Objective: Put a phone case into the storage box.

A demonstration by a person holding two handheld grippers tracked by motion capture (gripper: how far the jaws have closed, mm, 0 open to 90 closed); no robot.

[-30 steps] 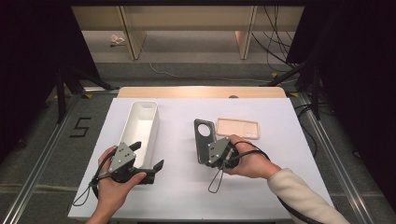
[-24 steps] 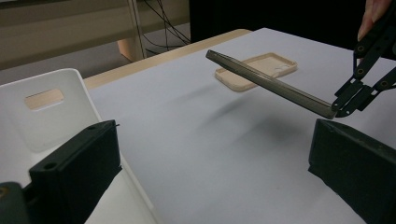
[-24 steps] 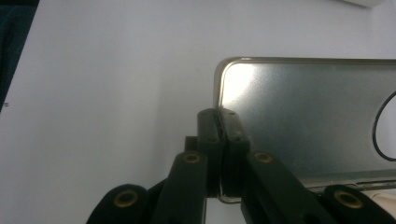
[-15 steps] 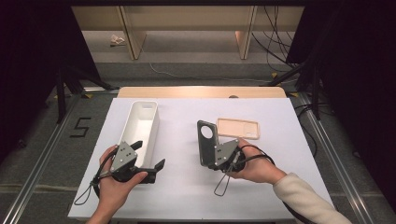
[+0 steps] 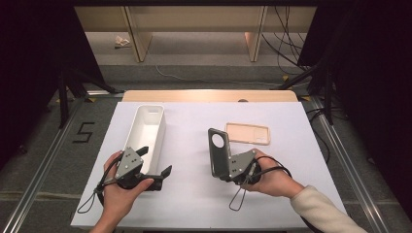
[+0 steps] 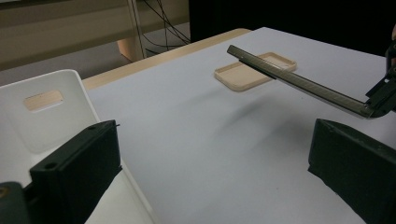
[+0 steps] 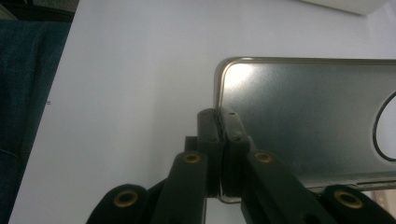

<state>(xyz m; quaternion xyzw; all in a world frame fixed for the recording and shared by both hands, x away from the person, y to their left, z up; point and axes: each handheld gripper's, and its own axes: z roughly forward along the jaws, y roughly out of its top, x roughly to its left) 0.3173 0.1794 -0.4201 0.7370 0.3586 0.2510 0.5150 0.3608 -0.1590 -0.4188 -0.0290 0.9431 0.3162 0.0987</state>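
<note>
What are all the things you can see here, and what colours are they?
Flat dark grey phone with a round ring on its back: one, grey, held up off the table at one end by the right gripper, left of the case.
Shallow beige phone case: one, beige, lying flat on the table's far right part.
Long white plastic bin: one, white, on the table's left side, nothing visible in it.
White table: one, white with a wooden far edge.
Left gripper: one, black with a grey plate, jaws open, at the bin's near end.
Right gripper: one, black, shut on the phone's end.
Hands: two, one on each gripper.
</note>
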